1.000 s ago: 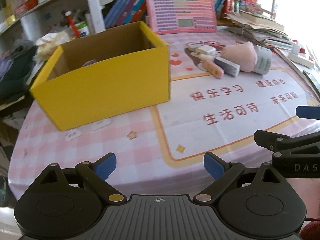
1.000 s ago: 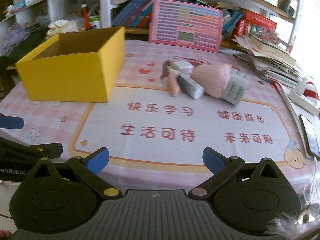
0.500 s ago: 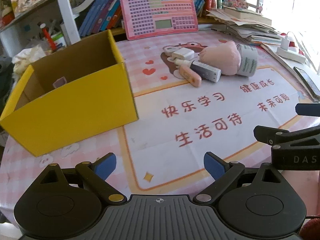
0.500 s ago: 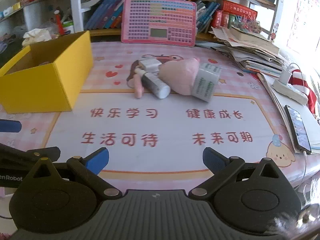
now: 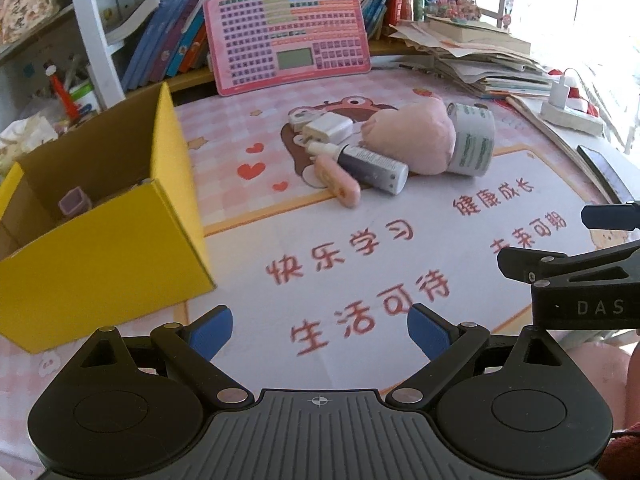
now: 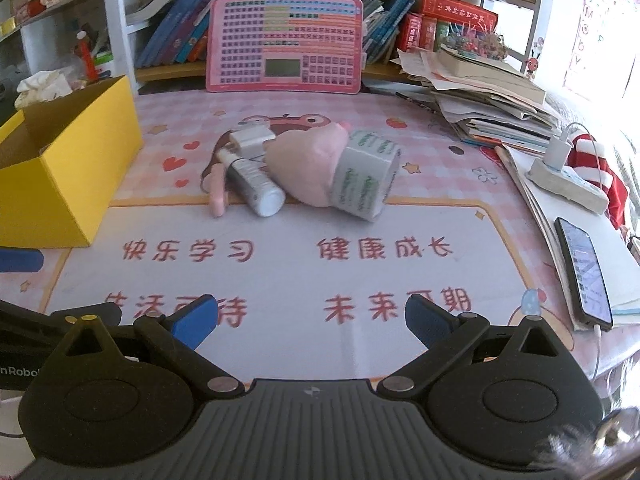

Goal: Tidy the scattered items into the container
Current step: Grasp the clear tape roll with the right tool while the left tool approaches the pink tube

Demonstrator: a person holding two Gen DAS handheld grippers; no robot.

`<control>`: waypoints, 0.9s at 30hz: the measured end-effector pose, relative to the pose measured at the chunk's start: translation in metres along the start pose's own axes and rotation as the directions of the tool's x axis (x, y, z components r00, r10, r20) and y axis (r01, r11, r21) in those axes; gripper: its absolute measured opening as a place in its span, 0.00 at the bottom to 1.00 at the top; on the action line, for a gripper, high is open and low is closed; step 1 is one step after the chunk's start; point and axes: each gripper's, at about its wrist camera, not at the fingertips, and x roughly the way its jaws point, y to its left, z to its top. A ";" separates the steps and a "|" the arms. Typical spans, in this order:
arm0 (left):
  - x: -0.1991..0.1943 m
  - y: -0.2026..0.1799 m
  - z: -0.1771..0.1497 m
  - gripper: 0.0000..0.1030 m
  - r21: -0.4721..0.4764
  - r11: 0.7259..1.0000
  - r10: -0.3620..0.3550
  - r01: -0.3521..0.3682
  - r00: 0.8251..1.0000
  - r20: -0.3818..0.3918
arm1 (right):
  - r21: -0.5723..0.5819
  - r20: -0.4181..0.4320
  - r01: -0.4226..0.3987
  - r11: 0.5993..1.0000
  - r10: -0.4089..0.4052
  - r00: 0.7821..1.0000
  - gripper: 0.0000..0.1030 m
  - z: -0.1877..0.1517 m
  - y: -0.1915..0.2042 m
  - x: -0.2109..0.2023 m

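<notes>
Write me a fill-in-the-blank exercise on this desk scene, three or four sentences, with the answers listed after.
1. The open box that serves as the container is ____ in colour.
2. The left gripper and the right gripper both hold ____.
3. The roll of tape leans against the ____ plush toy.
4. The phone lies at the ____ edge of the right wrist view.

Answers: yellow; nothing; pink; right

The mat [image 6: 288, 280] on the surface carries four red phrases: 快乐学习, 健康成长, 生活可待, 未来可期. In the left wrist view the right hand-held gripper [image 5: 580, 280] shows "DAS". In the right wrist view the left hand-held gripper [image 6: 24, 364] reads "nRobo". The wall poster's [image 6: 608, 4] letters are too blurred to read.
</notes>
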 end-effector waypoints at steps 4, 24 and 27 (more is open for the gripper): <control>0.009 -0.007 0.010 0.93 -0.005 1.000 0.005 -0.005 1.000 -0.001 | -0.001 -0.008 -0.010 1.000 0.010 1.000 0.98 0.010 -0.011 0.012; 0.039 -0.016 0.060 0.93 -0.082 0.990 0.114 -0.115 0.993 -0.008 | 0.043 0.068 -0.124 0.991 0.121 0.990 0.85 0.078 -0.055 0.070; 0.042 -0.014 0.065 0.93 -0.102 0.986 0.131 -0.131 0.991 -0.012 | 0.055 0.060 -0.138 0.989 0.135 0.989 0.83 0.083 -0.059 0.079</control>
